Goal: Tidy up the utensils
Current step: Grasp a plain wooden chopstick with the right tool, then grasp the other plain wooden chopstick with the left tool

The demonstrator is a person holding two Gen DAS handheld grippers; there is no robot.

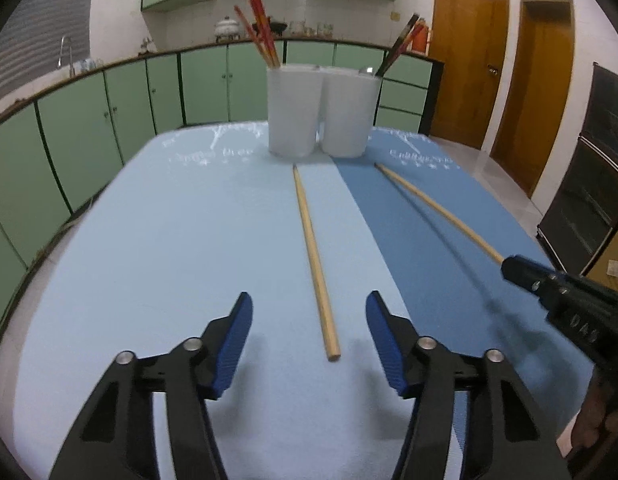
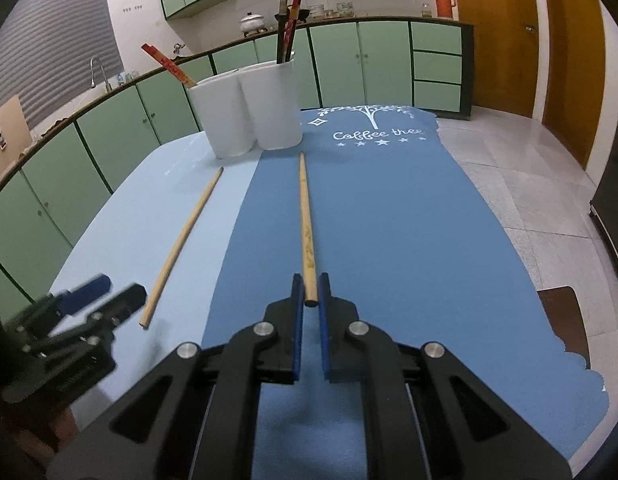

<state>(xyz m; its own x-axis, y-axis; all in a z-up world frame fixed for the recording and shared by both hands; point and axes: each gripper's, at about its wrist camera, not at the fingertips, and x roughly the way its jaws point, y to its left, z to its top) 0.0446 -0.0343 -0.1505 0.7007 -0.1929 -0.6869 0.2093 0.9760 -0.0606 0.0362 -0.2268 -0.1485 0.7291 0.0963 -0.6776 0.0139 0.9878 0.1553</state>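
The right gripper (image 2: 308, 290) is clamped on the near end of a wooden chopstick (image 2: 307, 232), which points to 12 o'clock over the dark blue mat (image 2: 409, 240). The left gripper (image 1: 309, 320) stands apart, a second chopstick (image 1: 313, 256) lying between its fingers (untouched) on the light blue mat (image 1: 169, 240). Two white cups (image 1: 323, 110) stand touching at 12 o'clock, holding red and dark chopsticks.

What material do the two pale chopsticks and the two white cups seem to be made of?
Chopsticks: probably bare wood or bamboo; tan, matte, with faint dark marks on one. Cups: perhaps matte plastic or ceramic; smooth, plain white, no shine. Uncertain.
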